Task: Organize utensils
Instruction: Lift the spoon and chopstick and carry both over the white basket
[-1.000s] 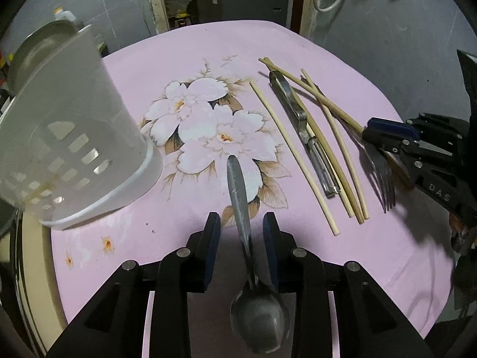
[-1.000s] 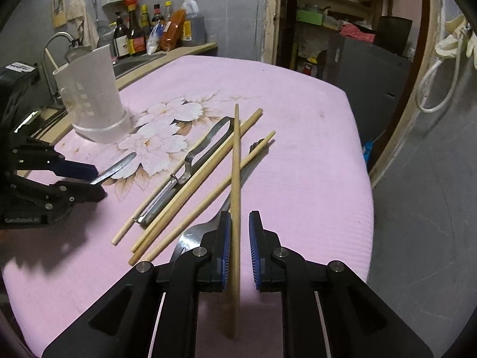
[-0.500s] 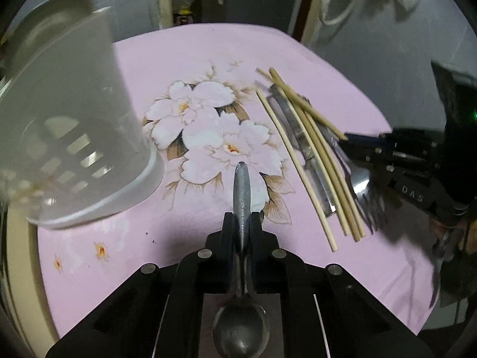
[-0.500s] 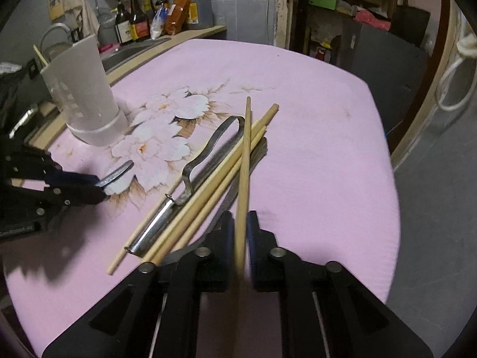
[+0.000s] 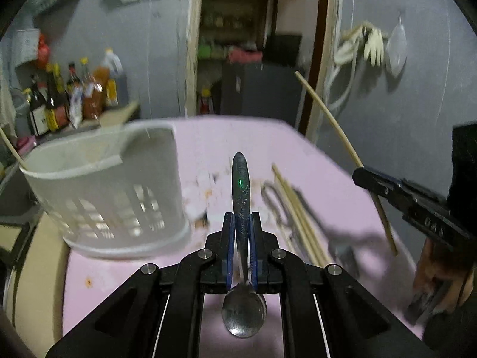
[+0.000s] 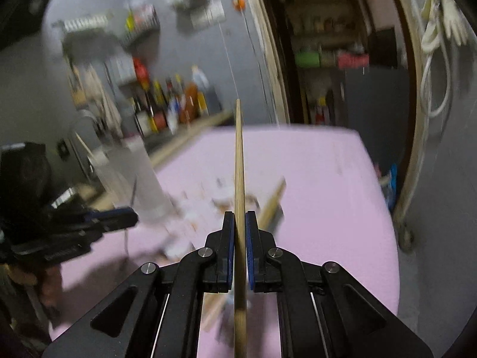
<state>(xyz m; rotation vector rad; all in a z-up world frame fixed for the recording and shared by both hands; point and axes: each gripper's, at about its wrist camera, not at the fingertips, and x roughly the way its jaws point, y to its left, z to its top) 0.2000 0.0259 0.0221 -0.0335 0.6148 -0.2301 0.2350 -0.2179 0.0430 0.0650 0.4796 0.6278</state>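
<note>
Steel catches the eye first: the spoon [image 5: 242, 208] sits clamped in the left gripper [image 5: 241, 223], handle pointing to 12 o'clock, bowl back toward the camera at 6 o'clock, lifted clear of the pink tablecloth [image 5: 208, 149]. At 9 o'clock from that gripper stands one white slotted utensil holder [image 5: 113, 191], with a single stick leaning out of its far left rim. At 2 o'clock from the spoon, a loose bundle lies on the cloth: several chopsticks [image 5: 298, 220] beside a metal peeler [image 5: 275, 203]; blur stops me counting the sticks exactly, and a fork may lie among them.

Further right, the right gripper [image 6: 238, 226] is clenched on one chopstick [image 6: 238, 161], which runs straight to 12 o'clock between the blue pads and hangs above the table. In the left wrist view that same stick slants up toward 11 o'clock.

One spoon, one holder, one raised chopstick. Bare cloth stretches toward the table's far edge at 12 o'clock and out to the rounded right edge at 3 o'clock; the holder stands close to the left edge.
</note>
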